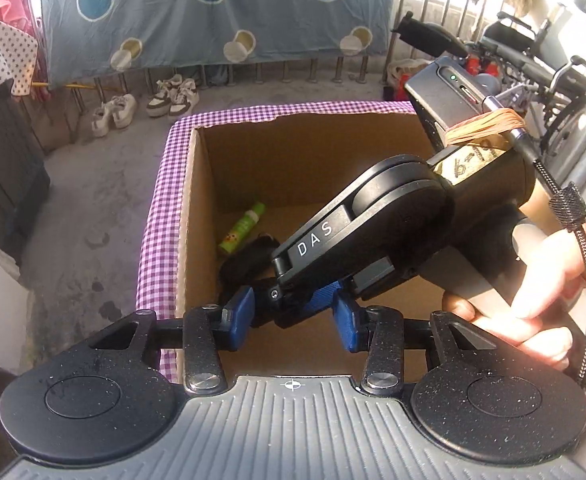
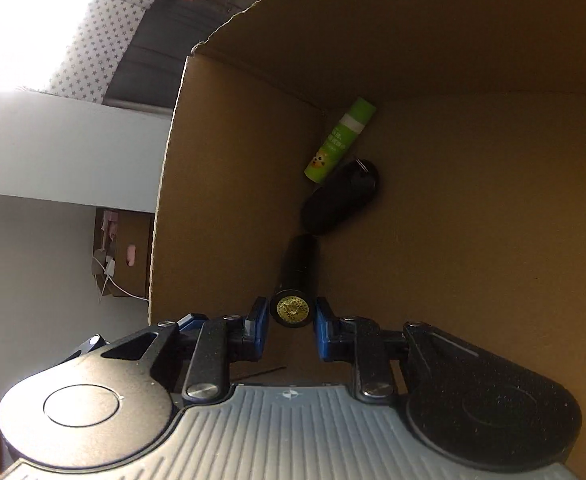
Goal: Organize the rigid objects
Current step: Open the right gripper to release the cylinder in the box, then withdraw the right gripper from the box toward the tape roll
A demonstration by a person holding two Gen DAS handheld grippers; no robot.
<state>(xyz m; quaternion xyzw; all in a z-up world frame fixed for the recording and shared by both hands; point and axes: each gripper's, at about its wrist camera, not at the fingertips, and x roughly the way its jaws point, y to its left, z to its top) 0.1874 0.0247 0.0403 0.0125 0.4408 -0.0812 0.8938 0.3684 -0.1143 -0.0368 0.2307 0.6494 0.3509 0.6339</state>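
Note:
An open cardboard box stands on a purple checked cloth. Inside lie a green tube and a black rounded object. In the right wrist view the green tube and the black object lie in the box's corner. My right gripper is inside the box with its blue pads against a black cylinder with a gold end. My left gripper is open above the box's near edge, and the right gripper's body crosses in front of it.
A hand holds the right gripper at the right. Beyond the box are a concrete floor, pairs of shoes, a hanging blue dotted sheet, a railing and a wheelchair. A white wall stands left of the box.

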